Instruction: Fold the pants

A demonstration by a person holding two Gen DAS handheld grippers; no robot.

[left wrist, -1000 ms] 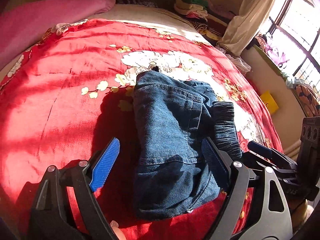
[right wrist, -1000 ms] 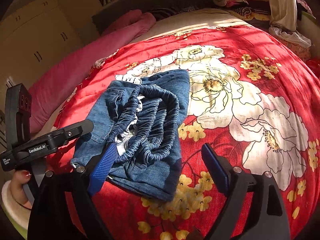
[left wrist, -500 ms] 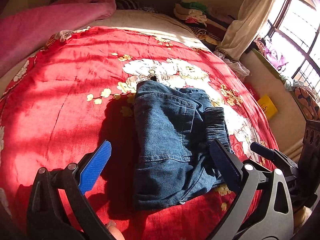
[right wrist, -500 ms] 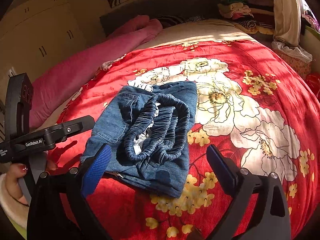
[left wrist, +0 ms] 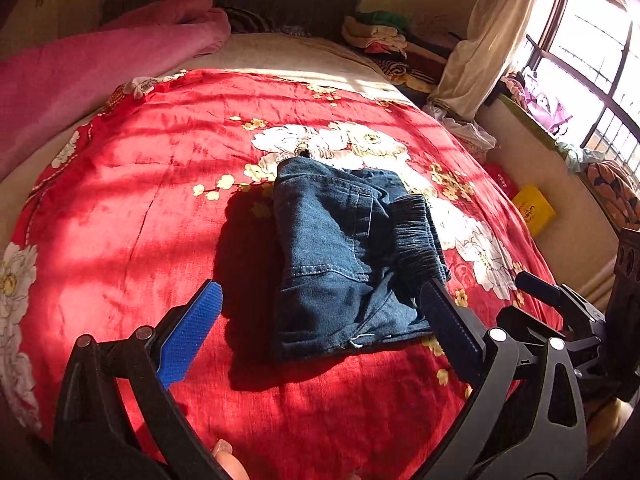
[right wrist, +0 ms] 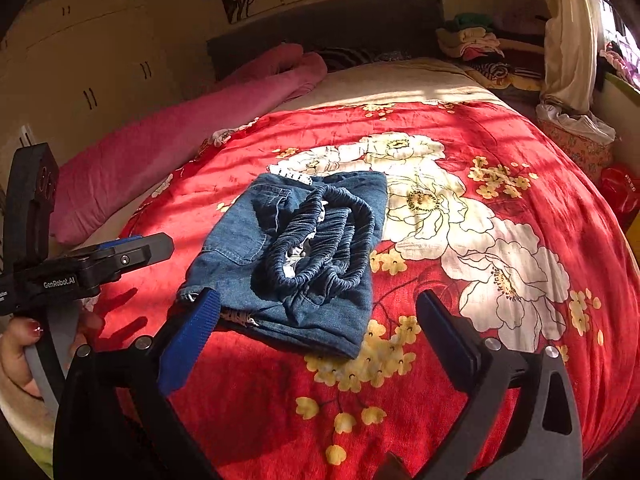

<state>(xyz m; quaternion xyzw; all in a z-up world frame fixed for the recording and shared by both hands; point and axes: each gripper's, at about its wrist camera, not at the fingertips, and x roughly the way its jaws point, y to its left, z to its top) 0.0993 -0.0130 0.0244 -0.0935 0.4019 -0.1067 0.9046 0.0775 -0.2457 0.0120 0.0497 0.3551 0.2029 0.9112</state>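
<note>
Denim pants (left wrist: pixel 344 256): blue, folded into a small thick bundle. They lie flat near the middle of the bed. No tool touches them.
Waistband (right wrist: pixel 320 240): the stretchy, bunched-up band sits on top of the bundle. A bit of white shows inside it.
Pocket (left wrist: pixel 320 228): a sewn pocket with pale stitches faces up on the left part of the bundle.
Blanket (left wrist: pixel 140 200): red and shiny, with big white flowers and little yellow ones. The pants rest on it. Sun and stripes of shadow fall across it.
Left gripper (left wrist: pixel 320 328): its jaws are spread wide and have just been opening. Nothing is pinched. The blue pad (left wrist: pixel 190 336) hangs over the red blanket. The dark finger (left wrist: pixel 448 332) shows in front of the near right corner of the pants; I cannot tell if it touches.
Right gripper (right wrist: pixel 320 340): its jaws are spread wide too, and the last bit of opening was only just now. It holds nothing. It hangs just in front of the near edge of the pants.
Hand (right wrist: pixel 20 356): it holds the left tool's handle at the left edge of the right view. The nails are painted red.
Pink blanket (right wrist: pixel 172 148): rolled up along the left side of the bed.
Clothes pile (left wrist: pixel 376 36): stacked at the far end, near the curtain (left wrist: pixel 480 40).
Window (left wrist: pixel 592 52): very bright, on the right.
</note>
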